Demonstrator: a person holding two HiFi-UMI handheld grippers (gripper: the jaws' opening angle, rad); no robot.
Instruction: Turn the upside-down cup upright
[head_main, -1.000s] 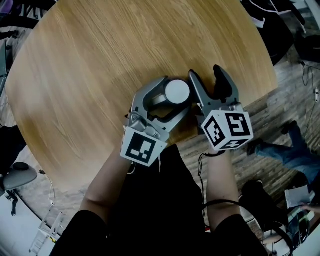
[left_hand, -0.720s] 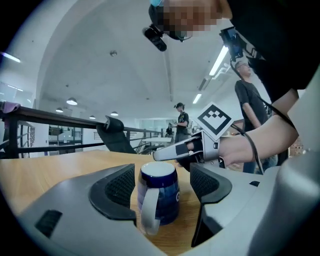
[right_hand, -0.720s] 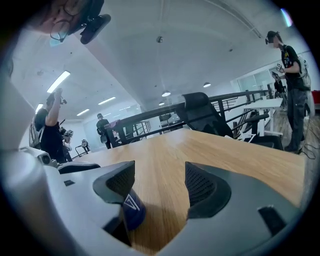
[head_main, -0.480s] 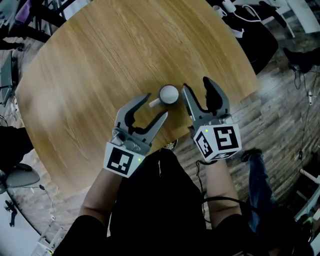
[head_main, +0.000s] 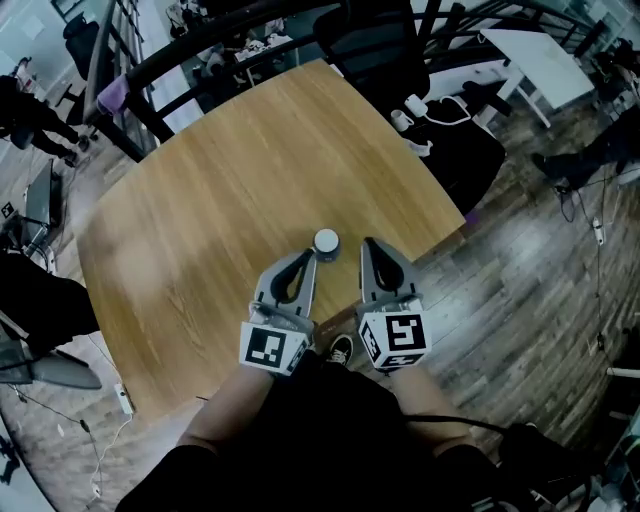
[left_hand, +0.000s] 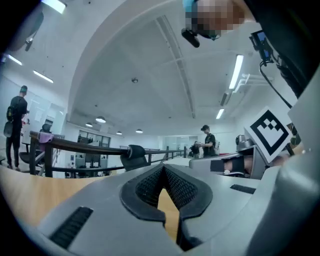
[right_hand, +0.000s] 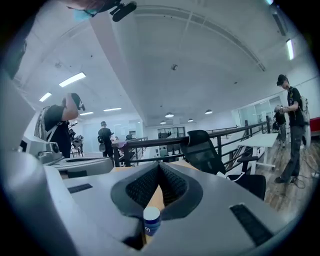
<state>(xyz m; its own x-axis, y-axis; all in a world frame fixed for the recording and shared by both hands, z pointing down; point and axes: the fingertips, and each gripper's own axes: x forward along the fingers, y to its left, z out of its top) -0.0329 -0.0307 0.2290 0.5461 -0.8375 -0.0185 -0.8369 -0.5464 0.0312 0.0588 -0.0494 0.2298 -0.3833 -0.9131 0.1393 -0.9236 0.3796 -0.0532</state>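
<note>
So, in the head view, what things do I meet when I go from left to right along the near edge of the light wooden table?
grey left gripper, with its black-and-white marker cube → small round white-topped cup → grey right gripper, with its own marker cube

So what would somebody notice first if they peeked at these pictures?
Probably the two grey grippers, left gripper and right gripper, side by side in the middle, both shut and empty. Next, the little white cup alone on the big wooden table, just ahead of their tips.
</note>
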